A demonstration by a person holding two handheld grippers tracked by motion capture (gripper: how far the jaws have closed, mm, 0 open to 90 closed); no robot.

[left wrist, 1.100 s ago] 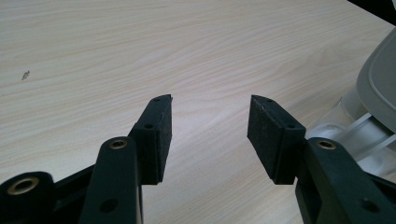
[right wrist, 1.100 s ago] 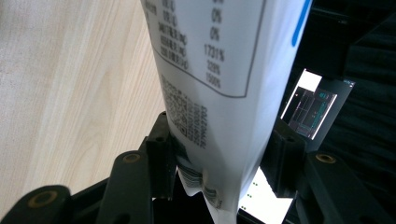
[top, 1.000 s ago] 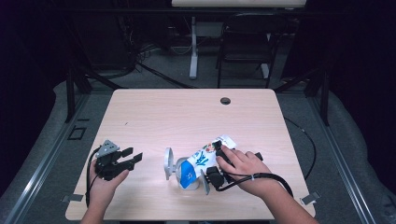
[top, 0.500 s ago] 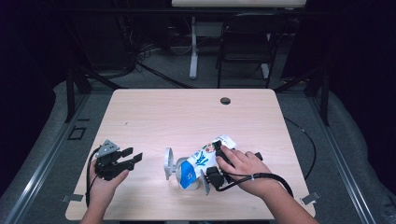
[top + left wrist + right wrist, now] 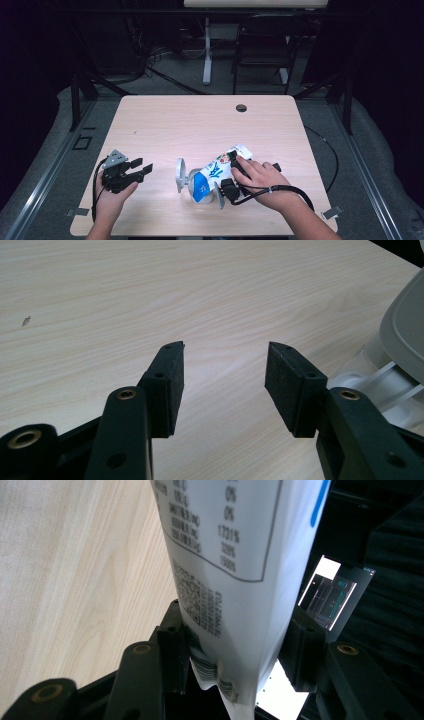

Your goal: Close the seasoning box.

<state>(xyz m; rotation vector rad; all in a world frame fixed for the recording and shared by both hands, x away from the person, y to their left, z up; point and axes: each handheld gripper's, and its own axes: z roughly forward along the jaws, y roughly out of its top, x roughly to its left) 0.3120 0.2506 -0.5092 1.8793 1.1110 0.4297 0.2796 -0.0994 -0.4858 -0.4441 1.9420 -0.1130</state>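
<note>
A white and blue pouch point(image 5: 212, 172) lies tilted near the table's front edge, its lower end over a small white container point(image 5: 192, 179) with a grey round lid point(image 5: 180, 175) standing open. My right gripper point(image 5: 230, 172) is shut on the pouch from the right, under the person's hand. In the right gripper view the printed pouch point(image 5: 225, 540) is pinched between both pads of my right gripper point(image 5: 235, 630). My left gripper point(image 5: 131, 172) rests open on the table to the left of the container, holding nothing. In the left gripper view my left gripper point(image 5: 225, 365) stands open, with the container point(image 5: 400, 350) at the right edge.
The wooden table point(image 5: 200, 125) has a round cable hole point(image 5: 241, 108) near its far edge. A chair point(image 5: 262, 55) and table legs stand on the floor beyond. A lit screen point(image 5: 327, 597) glows behind the pouch in the right gripper view.
</note>
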